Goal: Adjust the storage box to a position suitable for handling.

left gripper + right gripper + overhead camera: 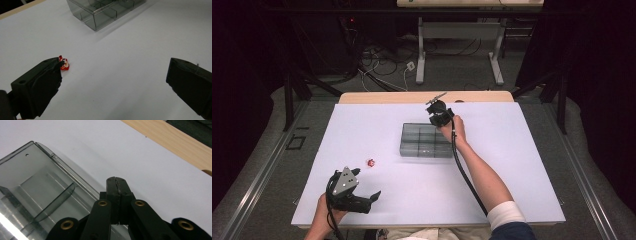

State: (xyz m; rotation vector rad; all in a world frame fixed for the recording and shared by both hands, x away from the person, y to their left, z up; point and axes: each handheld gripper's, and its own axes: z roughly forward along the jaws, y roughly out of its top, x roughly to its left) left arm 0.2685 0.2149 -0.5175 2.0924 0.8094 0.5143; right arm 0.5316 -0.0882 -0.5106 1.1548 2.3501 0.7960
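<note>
— Where's your right gripper [116,185]?

— Jaws pressed flat together, nothing between them. I've got it over the far right corner of the clear compartment box [427,140], tips just past its rim, white table [512,165] beyond and the wooden edge [172,142] near.

— And the left?

— My left gripper [362,192] sits low at the near left, jaws spread wide, empty. The little red figure [64,63] lies on the sheet just beside the tip of one jaw, well apart from the box.

— Room to move?

— Plenty. Bare white between figure and box, and a broad stretch on the right towards the table's side edge.
</note>
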